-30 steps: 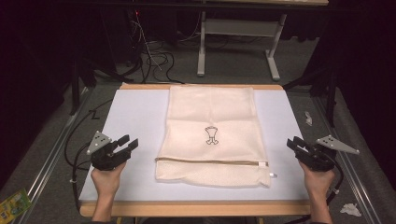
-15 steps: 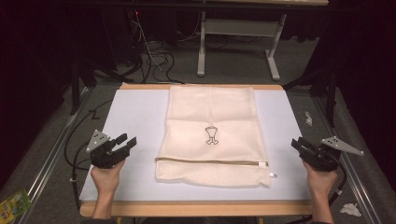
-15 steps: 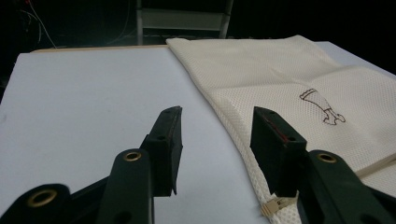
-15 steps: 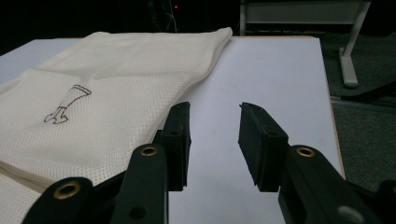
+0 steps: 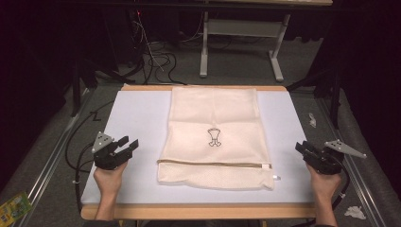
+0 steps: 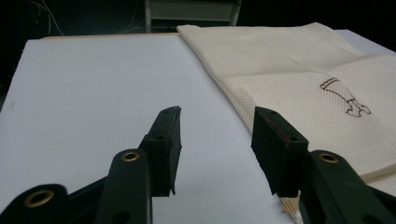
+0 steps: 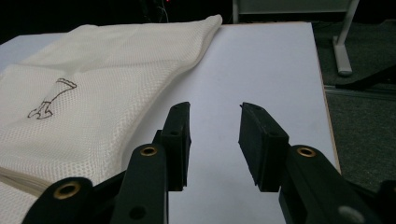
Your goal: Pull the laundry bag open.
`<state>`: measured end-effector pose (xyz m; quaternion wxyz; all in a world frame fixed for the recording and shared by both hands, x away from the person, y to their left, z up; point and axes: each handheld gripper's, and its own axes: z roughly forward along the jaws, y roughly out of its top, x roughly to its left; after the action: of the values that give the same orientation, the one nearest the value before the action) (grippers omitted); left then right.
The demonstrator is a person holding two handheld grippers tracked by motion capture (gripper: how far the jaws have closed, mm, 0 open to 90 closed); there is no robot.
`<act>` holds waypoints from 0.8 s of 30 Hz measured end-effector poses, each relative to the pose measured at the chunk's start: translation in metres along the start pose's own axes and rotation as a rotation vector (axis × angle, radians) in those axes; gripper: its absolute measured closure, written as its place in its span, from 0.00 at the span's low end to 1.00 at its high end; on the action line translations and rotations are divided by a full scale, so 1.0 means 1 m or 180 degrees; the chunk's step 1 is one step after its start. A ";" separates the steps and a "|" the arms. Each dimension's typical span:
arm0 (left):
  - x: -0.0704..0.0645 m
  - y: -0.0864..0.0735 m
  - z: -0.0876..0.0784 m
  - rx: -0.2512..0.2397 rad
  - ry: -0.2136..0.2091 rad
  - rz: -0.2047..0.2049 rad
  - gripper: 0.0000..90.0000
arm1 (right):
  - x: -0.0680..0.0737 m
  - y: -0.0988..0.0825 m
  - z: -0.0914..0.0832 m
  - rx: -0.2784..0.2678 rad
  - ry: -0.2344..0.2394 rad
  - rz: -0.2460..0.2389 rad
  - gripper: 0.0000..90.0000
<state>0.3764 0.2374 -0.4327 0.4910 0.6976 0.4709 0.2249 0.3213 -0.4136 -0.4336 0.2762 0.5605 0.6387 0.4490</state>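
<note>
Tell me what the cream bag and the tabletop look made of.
The cream bag: apparently a woven mesh fabric, matte, judging by the fine grid of holes in both gripper views. The tabletop: a smooth, matte white sheet over a wood-coloured edge, possibly laminate or foam.

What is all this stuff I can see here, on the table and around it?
Mesh bag: one, cream, flat mid-table, dark emblem, zip near the front edge.
Table: one, pale top with wooden edge.
Metal frame: one, grey, on the floor beyond the table.
Cables: several, dark, floor at back left.
Packet: one, green-yellow, floor at front left.
Left gripper: one, black, open, left of the bag.
Right gripper: one, black, open, right of the bag.
Hands: two, front edge.
</note>
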 end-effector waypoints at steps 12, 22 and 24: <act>0.005 -0.004 0.010 0.0082 0.0107 -0.0023 0.58 | -0.004 -0.007 0.009 0.0056 -0.0059 0.0049 0.71; 0.009 -0.011 0.019 0.0151 0.0169 -0.0060 0.57 | -0.004 -0.011 0.018 0.0140 -0.0116 0.0038 0.70; 0.010 -0.013 0.021 0.0189 0.0184 -0.0070 0.57 | -0.004 -0.012 0.021 0.0157 -0.0123 0.0044 0.70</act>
<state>0.3918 0.2377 -0.4542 0.4587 0.6999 0.4990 0.2254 0.3342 -0.4114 -0.4545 0.2714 0.5801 0.6403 0.4241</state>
